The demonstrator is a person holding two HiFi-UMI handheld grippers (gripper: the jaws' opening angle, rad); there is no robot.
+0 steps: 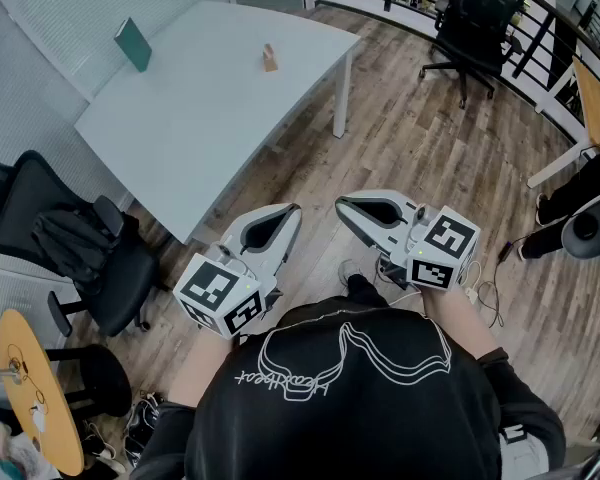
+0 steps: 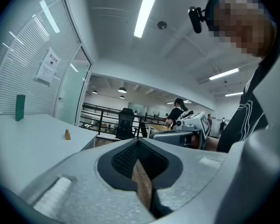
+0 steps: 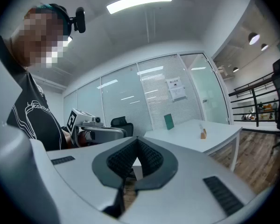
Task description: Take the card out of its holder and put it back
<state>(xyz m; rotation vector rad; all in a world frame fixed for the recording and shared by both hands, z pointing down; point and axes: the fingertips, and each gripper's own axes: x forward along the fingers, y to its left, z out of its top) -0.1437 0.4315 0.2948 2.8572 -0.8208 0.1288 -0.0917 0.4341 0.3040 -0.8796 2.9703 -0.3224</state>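
Near you, your left gripper [image 1: 292,211] and right gripper [image 1: 342,206] both have their jaws pressed together on nothing and point about level toward the white table [image 1: 210,128]. Near the table's far edge, toward its right corner, stands the wooden holder [image 1: 270,60]. The card [image 3: 200,127] rises upright from it, too small to show which way it faces. A green panel [image 1: 133,44] stands at the left edge.

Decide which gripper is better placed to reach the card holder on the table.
Left, marginally: the left gripper sits toward the table, nearer the card holder than the right gripper; both have shut, empty jaws.
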